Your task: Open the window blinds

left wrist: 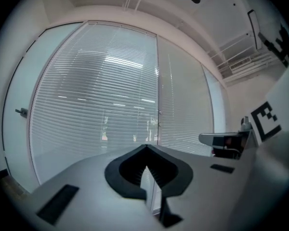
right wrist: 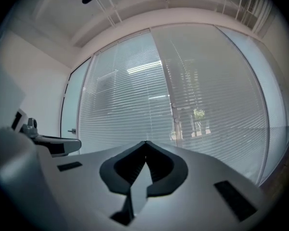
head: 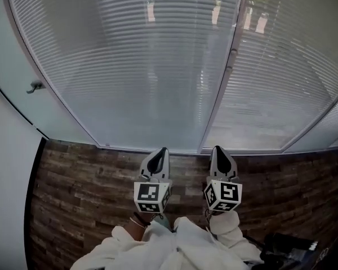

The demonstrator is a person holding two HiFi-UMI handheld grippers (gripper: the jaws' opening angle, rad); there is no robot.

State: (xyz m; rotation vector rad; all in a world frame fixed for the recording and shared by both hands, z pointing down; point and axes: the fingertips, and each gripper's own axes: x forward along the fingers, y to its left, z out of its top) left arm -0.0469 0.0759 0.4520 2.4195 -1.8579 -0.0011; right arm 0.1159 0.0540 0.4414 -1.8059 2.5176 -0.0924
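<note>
Through the head view, I am facing the window blinds (head: 129, 66), which are hanging on both sides of the upright frame post (head: 221, 94), the wider panel to its left and the narrower one to its right. Their slats are lying level, long axis running side to side, turned nearly flat towards me and hiding most of the outside. My left gripper (head: 160, 151) is pointing just left of the post's foot and my right gripper (head: 217, 149) almost at it, both short of it over the wood floor (head: 73, 196).

Through the left gripper view, my jaws are meeting at the tips, clenched on nothing, with the post straight ahead.

Through the right gripper view, the jaws are likewise pressed together and empty, and two small knobs (right wrist: 173, 106) are showing on the post. I am judging this as the approach: next I am needing to lift a gripper to those knobs, likely the slat control, and part its jaws first
</note>
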